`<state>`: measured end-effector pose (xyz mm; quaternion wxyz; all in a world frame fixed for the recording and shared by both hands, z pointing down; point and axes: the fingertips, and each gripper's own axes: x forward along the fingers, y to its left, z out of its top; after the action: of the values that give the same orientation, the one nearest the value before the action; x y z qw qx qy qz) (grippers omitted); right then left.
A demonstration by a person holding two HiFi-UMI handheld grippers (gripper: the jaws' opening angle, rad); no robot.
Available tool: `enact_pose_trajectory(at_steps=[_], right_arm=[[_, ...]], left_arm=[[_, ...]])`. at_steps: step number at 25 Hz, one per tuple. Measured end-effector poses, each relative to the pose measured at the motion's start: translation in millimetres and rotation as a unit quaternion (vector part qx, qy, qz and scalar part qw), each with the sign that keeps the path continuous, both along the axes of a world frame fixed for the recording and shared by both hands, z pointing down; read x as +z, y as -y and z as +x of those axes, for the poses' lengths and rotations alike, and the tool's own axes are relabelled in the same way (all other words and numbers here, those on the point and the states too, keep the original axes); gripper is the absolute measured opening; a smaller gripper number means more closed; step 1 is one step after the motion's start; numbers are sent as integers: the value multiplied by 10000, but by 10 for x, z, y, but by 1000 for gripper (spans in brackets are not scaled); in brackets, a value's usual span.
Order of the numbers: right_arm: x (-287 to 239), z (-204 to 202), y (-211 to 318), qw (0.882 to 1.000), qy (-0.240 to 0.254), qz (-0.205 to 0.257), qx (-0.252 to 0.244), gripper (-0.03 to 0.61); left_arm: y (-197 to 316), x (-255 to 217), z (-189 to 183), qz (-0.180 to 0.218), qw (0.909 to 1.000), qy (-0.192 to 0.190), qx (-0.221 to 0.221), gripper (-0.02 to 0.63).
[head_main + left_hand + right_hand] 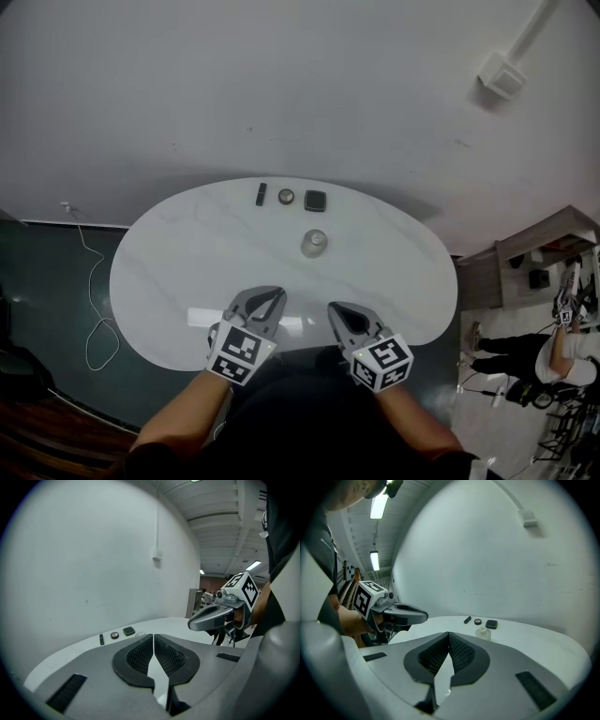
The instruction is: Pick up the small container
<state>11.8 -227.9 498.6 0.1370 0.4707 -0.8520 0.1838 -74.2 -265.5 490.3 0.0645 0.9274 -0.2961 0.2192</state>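
Judged small clear round container [314,243] light, slick; best pinched across sides. Found left gripper [270,296] and right gripper [339,311] jaws pressed together, empty.

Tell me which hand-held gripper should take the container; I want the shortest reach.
Left, narrowly. The left hand-held gripper points almost straight at the container; the right hand-held gripper aims past it. Both are shut and about equally far.

1 sm. container [314,243], prob 3 dark bits [315,201]
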Motion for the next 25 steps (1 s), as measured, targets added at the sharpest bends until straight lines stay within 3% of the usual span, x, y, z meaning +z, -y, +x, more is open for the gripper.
enact_pose_trajectory(at_steps=[11,18,25], right_arm=[[18,342,265,9990,-9,-26,-445,-3],[68,587,325,9981,36,-105,-614,-3],[153,843,353,9983,66,-224,-538,-3]], left_arm=[[264,299,265,-115,9987,193,-464,91],[580,589,477,-172,9965,62,-822,209],[853,1159,689,-408,9941,622,-787,247]])
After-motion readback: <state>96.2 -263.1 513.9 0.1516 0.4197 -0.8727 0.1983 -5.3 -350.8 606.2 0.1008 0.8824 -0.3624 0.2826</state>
